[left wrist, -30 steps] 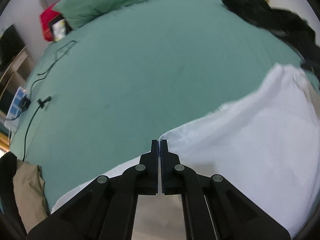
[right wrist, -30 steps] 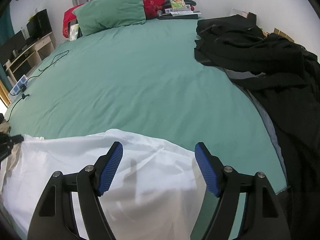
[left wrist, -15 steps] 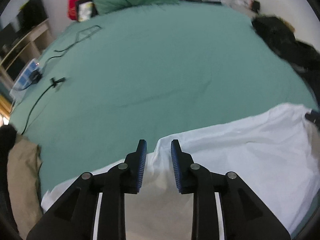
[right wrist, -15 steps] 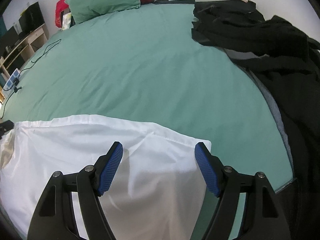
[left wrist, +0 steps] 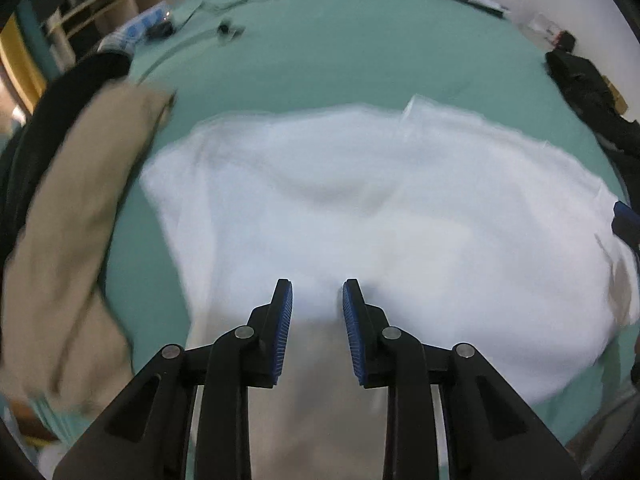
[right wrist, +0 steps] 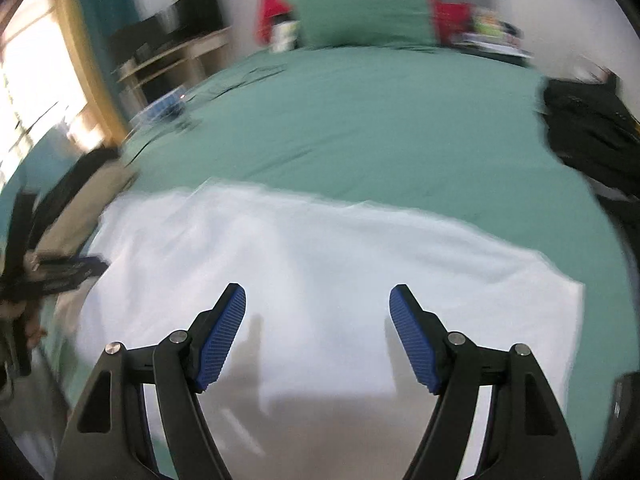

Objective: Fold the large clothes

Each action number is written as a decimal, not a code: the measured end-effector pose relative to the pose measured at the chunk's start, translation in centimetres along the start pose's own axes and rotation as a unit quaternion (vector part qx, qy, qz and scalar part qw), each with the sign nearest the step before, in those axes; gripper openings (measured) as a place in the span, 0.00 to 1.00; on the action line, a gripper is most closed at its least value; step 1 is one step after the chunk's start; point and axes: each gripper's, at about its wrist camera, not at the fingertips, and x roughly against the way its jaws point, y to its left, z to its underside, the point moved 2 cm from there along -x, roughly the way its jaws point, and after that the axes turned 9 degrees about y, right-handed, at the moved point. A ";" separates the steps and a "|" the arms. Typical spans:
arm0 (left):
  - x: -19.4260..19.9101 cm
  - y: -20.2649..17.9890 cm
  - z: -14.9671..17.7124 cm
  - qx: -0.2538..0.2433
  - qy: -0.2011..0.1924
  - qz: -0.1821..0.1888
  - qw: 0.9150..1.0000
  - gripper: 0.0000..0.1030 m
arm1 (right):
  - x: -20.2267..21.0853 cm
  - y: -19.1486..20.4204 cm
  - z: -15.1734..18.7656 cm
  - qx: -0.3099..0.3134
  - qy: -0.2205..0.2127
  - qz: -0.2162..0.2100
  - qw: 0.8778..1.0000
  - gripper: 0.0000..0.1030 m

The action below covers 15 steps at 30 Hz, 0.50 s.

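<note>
Under both open claws [left wrist: 317, 286] [right wrist: 318, 294]: white garment [left wrist: 360, 208], flat on bed [right wrist: 380, 120].

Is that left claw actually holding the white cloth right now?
Apart. The left wrist view shows the left gripper with its jaws open and only the flat white garment showing in the gap; no fabric is pinched between the pads.

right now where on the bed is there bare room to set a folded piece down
The widest bare stretch of green sheet lies between the white garment and the green pillow. It is crowded on the right by the black clothes, and on the left by the tan garment and the cables.
</note>
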 end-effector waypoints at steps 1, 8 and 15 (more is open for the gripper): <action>-0.2 0.5 1.1 0.006 0.003 -0.001 1.000 0.27 | -0.6 1.6 0.7 0.019 0.012 -0.001 1.000 0.72; 0.7 2.6 4.4 0.022 -0.028 -0.013 0.999 0.30 | -3.0 5.3 5.0 0.044 0.041 0.063 0.996 0.72; 2.1 3.2 5.1 0.040 -0.029 -0.011 0.999 0.30 | -0.6 5.0 6.4 0.004 0.021 0.087 0.996 0.73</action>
